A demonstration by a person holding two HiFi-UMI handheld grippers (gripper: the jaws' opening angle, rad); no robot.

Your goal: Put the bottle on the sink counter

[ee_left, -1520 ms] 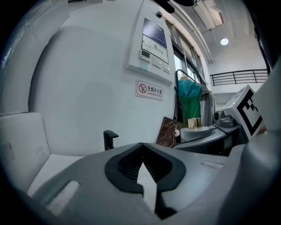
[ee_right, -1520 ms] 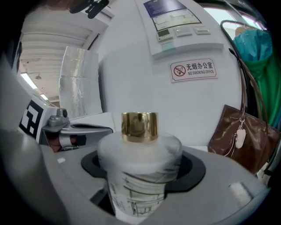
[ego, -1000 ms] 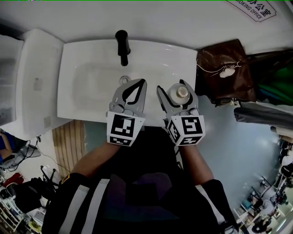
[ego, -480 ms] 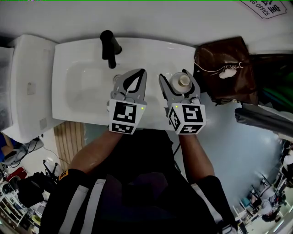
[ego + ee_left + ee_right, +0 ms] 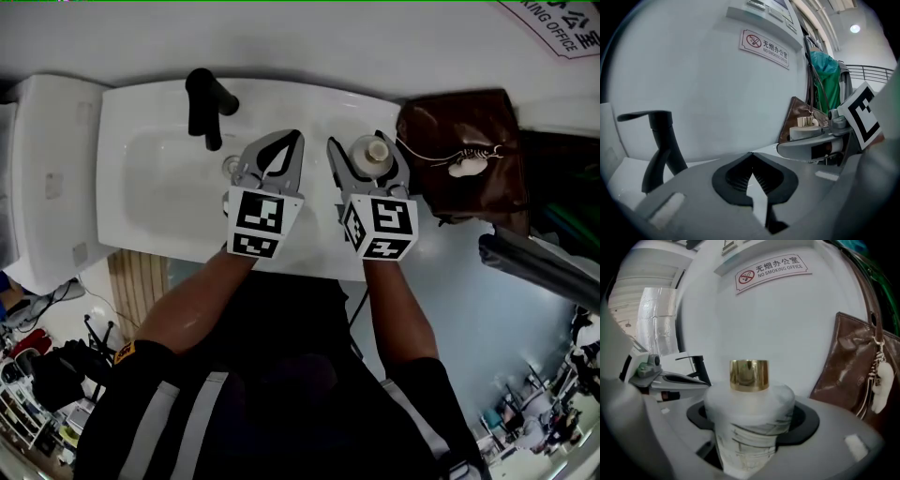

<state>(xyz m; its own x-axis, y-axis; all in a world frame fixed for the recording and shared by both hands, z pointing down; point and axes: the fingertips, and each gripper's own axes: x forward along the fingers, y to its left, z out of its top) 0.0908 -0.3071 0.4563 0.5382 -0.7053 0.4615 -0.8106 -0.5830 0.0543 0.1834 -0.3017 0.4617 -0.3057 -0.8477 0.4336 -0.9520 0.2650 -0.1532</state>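
I find the right gripper (image 5: 357, 150) closed round the white body of the bottle (image 5: 749, 418), below its gold cap (image 5: 749, 375); the bottle stands upright between the jaws. In the head view it hangs over the right part of the white sink (image 5: 150, 202), close to where the basin meets the flat counter rim (image 5: 323, 246), with the brown bag (image 5: 459, 155) just beside it on the right. I cannot tell from any view whether its base touches the surface yet. The left gripper (image 5: 751, 157) has its jaw tips together with nothing between them, and it hovers over the basin near the black faucet (image 5: 202, 103). Risks, as I judge them: if I release over the sloped basin edge and not on the flat rim, the bottle may tip or slide into the bowl. Opening the jaws before the base is seated would drop it. The grip sits low on a smooth rounded body, so a tilt of the wrist could let it slip. Moving further right risks brushing the bag. The idle left gripper could catch the faucet.
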